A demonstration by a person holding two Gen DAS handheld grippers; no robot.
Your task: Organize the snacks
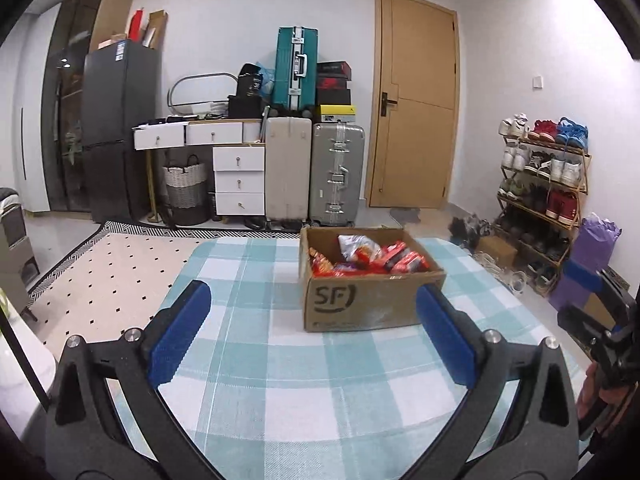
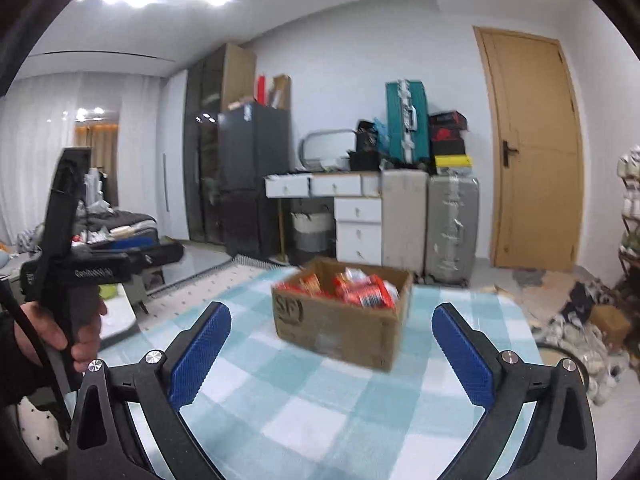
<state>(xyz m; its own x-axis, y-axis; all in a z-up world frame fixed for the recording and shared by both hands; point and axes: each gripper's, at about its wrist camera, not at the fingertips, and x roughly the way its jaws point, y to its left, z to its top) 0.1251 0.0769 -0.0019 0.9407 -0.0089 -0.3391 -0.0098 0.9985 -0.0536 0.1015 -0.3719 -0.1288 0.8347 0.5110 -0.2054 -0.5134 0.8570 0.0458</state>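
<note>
A brown cardboard box (image 1: 360, 304) marked SF stands on a table with a teal-and-white checked cloth (image 1: 256, 280). Red snack packets (image 1: 384, 260) and a silvery bag fill it. My left gripper (image 1: 312, 328) is open, nothing between its blue pads, a short way in front of the box. In the right wrist view the same box (image 2: 344, 328) with its snack packets (image 2: 360, 290) sits ahead of my right gripper (image 2: 332, 344), also open and holding nothing. A hand (image 2: 76, 332) grips the left tool at that view's left edge.
Beyond the table lie a dotted rug (image 1: 104, 272), a white drawer unit (image 1: 239, 180), several suitcases (image 1: 338, 174), a dark fridge (image 1: 116, 128) and a wooden door (image 1: 416, 96). A shoe rack (image 1: 544, 184) and floor clutter stand to the right.
</note>
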